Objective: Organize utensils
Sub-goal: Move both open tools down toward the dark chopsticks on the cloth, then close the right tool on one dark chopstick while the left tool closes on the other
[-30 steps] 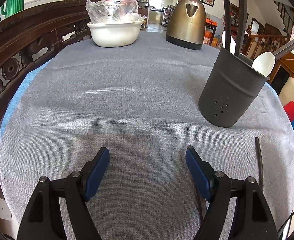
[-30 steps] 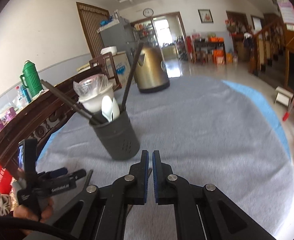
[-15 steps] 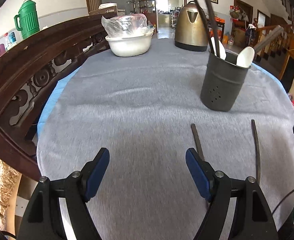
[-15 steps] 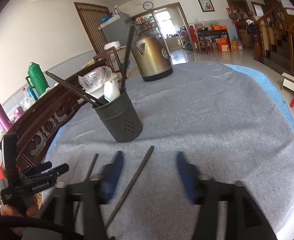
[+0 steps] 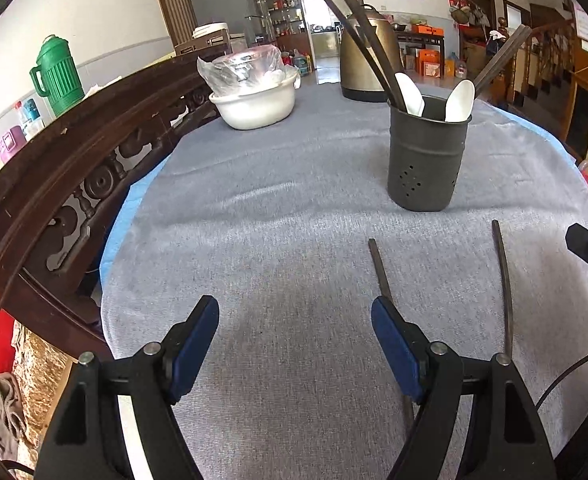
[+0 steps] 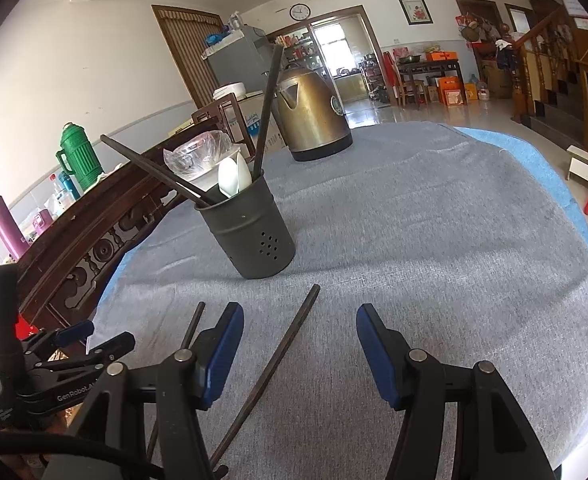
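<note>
A dark grey utensil holder [image 5: 427, 160] [image 6: 250, 232] stands upright on the grey tablecloth, with several dark chopsticks and white spoons [image 5: 459, 100] in it. Two dark chopsticks lie loose on the cloth before it. One chopstick [image 5: 379, 268] [image 6: 196, 328] runs under my left gripper's right finger. The other chopstick [image 5: 503, 280] [image 6: 278, 356] lies between the jaws of my right gripper [image 6: 298, 320], untouched by the pads. My right gripper is open. My left gripper [image 5: 294, 320] [image 6: 102, 336] is open and holds nothing.
At the far side of the table stand a white bowl [image 5: 258, 100] with a plastic-wrapped dish in it and a brass kettle [image 5: 367, 60] [image 6: 313, 116]. A carved dark wooden rail [image 5: 74, 168] runs along the table's left edge. A green jug [image 5: 58, 76] stands beyond it.
My right gripper went from shut to open, and a chopstick now shows lying on the cloth between its jaws. My left gripper drew back and rose, so the holder looks farther off.
</note>
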`<state>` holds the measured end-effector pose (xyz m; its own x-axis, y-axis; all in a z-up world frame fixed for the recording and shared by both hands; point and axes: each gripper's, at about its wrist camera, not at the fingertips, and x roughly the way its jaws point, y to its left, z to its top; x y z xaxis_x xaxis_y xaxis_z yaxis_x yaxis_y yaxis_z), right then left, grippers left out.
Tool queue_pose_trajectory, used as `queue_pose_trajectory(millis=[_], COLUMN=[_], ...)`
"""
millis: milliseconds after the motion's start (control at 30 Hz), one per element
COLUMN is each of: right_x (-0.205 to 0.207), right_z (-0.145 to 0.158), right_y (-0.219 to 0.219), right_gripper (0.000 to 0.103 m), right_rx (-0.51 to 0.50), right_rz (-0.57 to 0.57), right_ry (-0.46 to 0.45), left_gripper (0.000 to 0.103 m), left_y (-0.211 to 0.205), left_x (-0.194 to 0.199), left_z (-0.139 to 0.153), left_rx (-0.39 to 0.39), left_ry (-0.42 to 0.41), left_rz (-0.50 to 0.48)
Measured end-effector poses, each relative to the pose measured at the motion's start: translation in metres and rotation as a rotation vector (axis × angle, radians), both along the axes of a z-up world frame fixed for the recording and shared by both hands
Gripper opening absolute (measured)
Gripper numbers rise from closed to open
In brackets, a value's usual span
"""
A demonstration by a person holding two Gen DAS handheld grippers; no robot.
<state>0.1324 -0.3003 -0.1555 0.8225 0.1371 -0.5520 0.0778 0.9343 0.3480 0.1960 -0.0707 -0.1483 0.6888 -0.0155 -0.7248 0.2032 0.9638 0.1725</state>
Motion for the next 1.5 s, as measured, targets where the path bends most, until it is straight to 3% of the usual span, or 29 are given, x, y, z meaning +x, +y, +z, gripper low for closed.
queue_pose_trajectory(millis=[367, 567, 633, 700, 833, 1033, 1133, 1300, 1433, 1500], right_x=[0.003, 0.015, 0.029, 0.046, 0.081, 0.115, 0.121, 0.128, 0.131, 0.13], right_z=[-0.001, 0.006, 0.007, 0.004, -0.002, -0.016, -0.024, -0.03, -0.029, -0.029], right_y=[0.003, 0.009, 0.011, 0.01, 0.009, 0.006, 0.005, 0.008, 0.012, 0.015], right_gripper=[0.062, 0.061, 0.052, 0.037, 0.037, 0.03, 0.029, 0.024, 0.012, 0.012], right_rx=[-0.008, -0.036, -0.029, 0.011, 0.074, 0.067, 0.08, 0.038, -0.023, -0.042], right_rz=[-0.003, 0.004, 0.035, 0.08, 0.112, 0.019, -0.024, -0.068, -0.064, -0.052], right_ry=[0.021, 0.055, 0.108, 0.192, 0.354, 0.541, 0.598, 0.613, 0.619, 0.611], left_gripper=[0.079, 0.079, 0.079, 0.079, 0.079, 0.079, 0.071, 0.049, 0.048, 0.047], left_y=[-0.002, 0.002, 0.003, 0.004, 0.003, -0.001, -0.005, -0.017, -0.029, -0.034], left_x=[0.001, 0.01, 0.017, 0.029, 0.05, 0.083, 0.092, 0.108, 0.117, 0.121], left_z=[-0.002, -0.002, -0.003, -0.005, -0.001, -0.01, -0.012, -0.026, -0.032, -0.032], left_rx=[-0.004, -0.053, -0.09, -0.12, -0.158, -0.215, -0.244, -0.269, -0.252, -0.244], left_ry=[0.004, 0.049, 0.099, 0.177, 0.279, 0.444, 0.469, 0.552, 0.559, 0.556], left_rz=[-0.011, -0.02, -0.044, -0.071, -0.113, -0.097, -0.103, -0.097, -0.092, -0.089])
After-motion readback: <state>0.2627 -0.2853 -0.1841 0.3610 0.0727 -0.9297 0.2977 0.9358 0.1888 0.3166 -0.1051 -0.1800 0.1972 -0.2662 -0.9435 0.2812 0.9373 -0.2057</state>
